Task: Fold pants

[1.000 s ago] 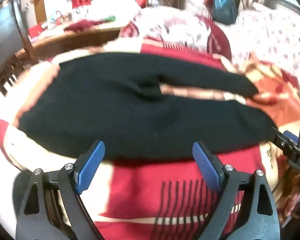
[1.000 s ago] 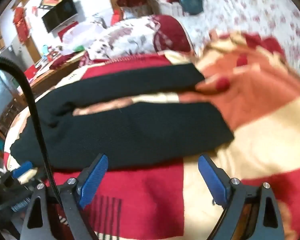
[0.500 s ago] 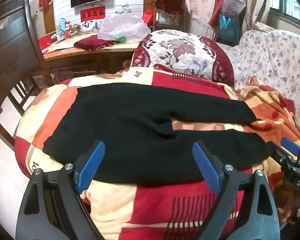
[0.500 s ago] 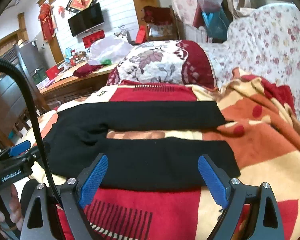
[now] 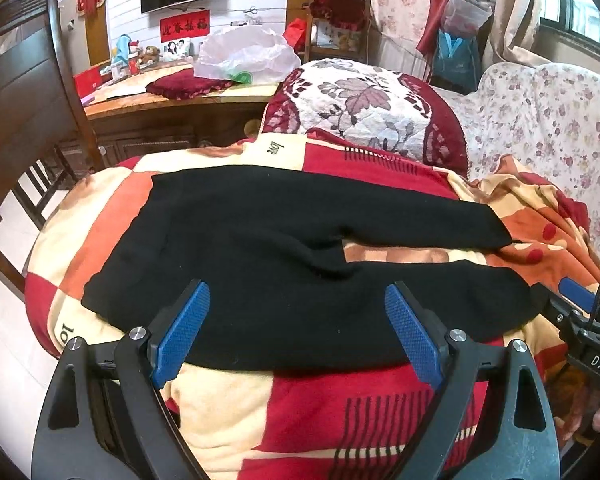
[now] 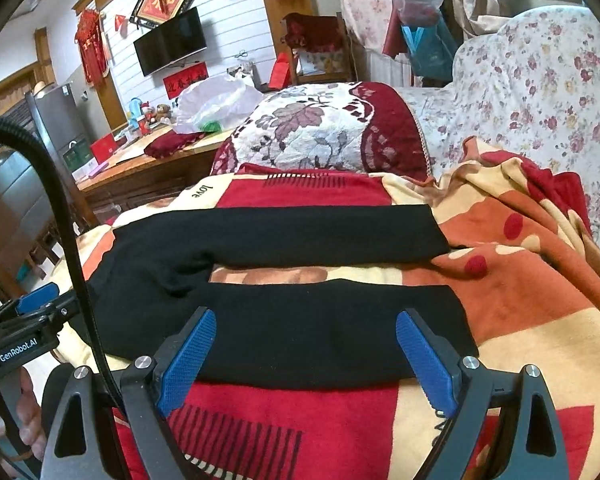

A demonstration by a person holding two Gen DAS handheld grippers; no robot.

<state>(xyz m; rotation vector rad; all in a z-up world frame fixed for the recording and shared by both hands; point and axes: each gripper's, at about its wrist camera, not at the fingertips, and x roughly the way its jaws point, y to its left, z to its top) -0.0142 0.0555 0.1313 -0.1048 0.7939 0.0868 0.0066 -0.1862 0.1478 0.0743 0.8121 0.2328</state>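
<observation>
Black pants (image 5: 259,248) lie flat on a red, cream and orange blanket (image 5: 340,412), waist to the left and two legs spread to the right; they also show in the right wrist view (image 6: 300,328). My left gripper (image 5: 297,336) is open and empty, above the near edge of the pants' hip part. My right gripper (image 6: 306,360) is open and empty, above the near edge of the nearer leg. The right gripper shows at the right edge of the left wrist view (image 5: 580,312); the left gripper shows at the left edge of the right wrist view (image 6: 31,312).
A floral red cushion (image 5: 364,108) lies behind the blanket. A wooden desk (image 5: 159,108) with a white plastic bag (image 5: 243,56) stands at the back left. A flowered sofa cover (image 6: 540,92) is on the right. A dark chair (image 5: 23,100) stands at the left.
Both grippers have pulled back and risen from the pants, so more of the pants and the room shows. Both stay open. The pants lie unmoved.
</observation>
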